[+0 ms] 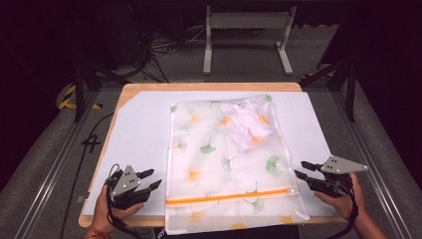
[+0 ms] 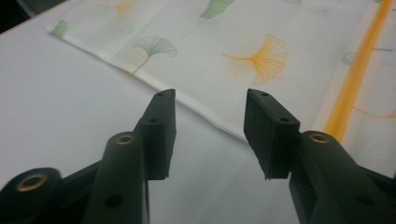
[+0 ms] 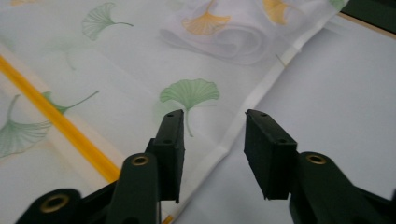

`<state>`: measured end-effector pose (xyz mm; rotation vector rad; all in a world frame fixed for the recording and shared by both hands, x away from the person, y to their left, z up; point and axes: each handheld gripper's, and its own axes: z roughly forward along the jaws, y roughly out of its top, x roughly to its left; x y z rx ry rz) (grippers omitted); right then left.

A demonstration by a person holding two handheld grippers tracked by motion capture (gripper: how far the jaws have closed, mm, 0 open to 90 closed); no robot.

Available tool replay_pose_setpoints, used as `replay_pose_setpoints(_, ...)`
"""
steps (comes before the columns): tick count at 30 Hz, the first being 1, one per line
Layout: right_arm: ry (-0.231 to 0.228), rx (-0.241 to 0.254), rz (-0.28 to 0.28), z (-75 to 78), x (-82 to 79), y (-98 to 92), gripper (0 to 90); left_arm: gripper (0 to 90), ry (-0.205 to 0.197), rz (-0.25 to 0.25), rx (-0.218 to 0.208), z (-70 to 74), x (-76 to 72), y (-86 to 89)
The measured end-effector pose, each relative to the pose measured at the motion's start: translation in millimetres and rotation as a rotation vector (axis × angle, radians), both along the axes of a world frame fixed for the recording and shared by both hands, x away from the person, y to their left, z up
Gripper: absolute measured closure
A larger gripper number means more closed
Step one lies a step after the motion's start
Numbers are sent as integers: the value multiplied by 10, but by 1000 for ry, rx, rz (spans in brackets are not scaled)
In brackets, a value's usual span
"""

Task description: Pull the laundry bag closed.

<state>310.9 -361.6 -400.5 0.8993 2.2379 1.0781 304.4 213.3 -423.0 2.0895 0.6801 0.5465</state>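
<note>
1. While it lies flat on the white sheet (image 1: 139,124) that covers the table (image 1: 149,86), the mesh bag (image 1: 219,164) printed with green and orange leaves runs lengthwise from the far part of the table to its near edge, and its near end hangs slightly over that edge.
2. An orange zipper (image 1: 229,195) crosses the bag near its near end.
3. Inside the bag, toward its far right corner, sits a crumpled white cloth (image 1: 246,127).
4. At the bag's left edge, the left gripper (image 1: 149,180) points toward it; its jaws are parted with nothing between them, and in the left gripper view (image 2: 210,121) the bag's hem lies just beyond the tips, untouched.
5. At the bag's right edge, the right gripper (image 1: 302,169) faces inward, likewise released; in the right gripper view (image 3: 214,140) the bag's white hem runs under the gap between the jaws, and the pads do not press on it.
6. Each gripper is held by a hand near the table's near edge.
</note>
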Motion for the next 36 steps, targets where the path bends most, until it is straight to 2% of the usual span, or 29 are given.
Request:
replay_pose_setpoints(4,-18,-14,-10,6,58,-21,497,442,-6,56,1,-15,71,84)
replay_pose_setpoints(6,-35,-37,-21,3,86,-34,456,404,-23,86,28,-6,97,124)
replay_pose_setpoints(7,-37,-48,-28,0,94,-41,442,385,-27,96,24,1,107,152)
replay_pose_setpoints(8,-39,-51,-31,-4,105,-56,429,370,-22,103,2,-2,115,174)
replay_pose_setpoints(12,-44,-42,-63,-47,144,-130,321,282,-24,136,-2,-55,163,248)
replay_pose_setpoints(13,-49,-39,-74,-67,141,-152,300,258,-10,146,-12,-78,172,258)
replay_pose_setpoints(18,-67,-14,-106,-153,120,-244,234,162,13,159,-24,-156,195,303)
replay_pose_setpoints(19,-71,12,-131,-192,109,-297,205,156,19,168,-64,-196,185,326)
replay_pose_setpoints(20,-71,12,-131,-192,109,-297,205,154,19,168,-64,-196,185,326)
replay_pose_setpoints(22,-66,50,-162,-250,97,-360,195,145,23,178,-93,-243,156,341)
replay_pose_setpoints(24,-66,46,-171,-286,90,-393,191,141,24,176,-109,-258,139,349)
replay_pose_setpoints(25,-69,42,-179,-298,87,-403,187,138,32,168,-140,-266,140,355)
replay_pose_setpoints(26,-68,53,-185,-312,82,-414,186,137,37,173,-151,-272,143,354)
replay_pose_setpoints(27,-62,64,-185,-323,80,-425,186,131,32,171,-138,-272,145,360)
replay_pose_setpoints(30,-65,55,-184,-330,69,-434,180,131,41,183,-138,-299,130,378)
replay_pose_setpoints(33,-60,71,-194,-328,73,-438,180,130,47,194,-161,-308,127,395)
replay_pose_setpoints(36,-64,54,-188,-331,66,-413,180,128,51,189,-170,-311,125,396)
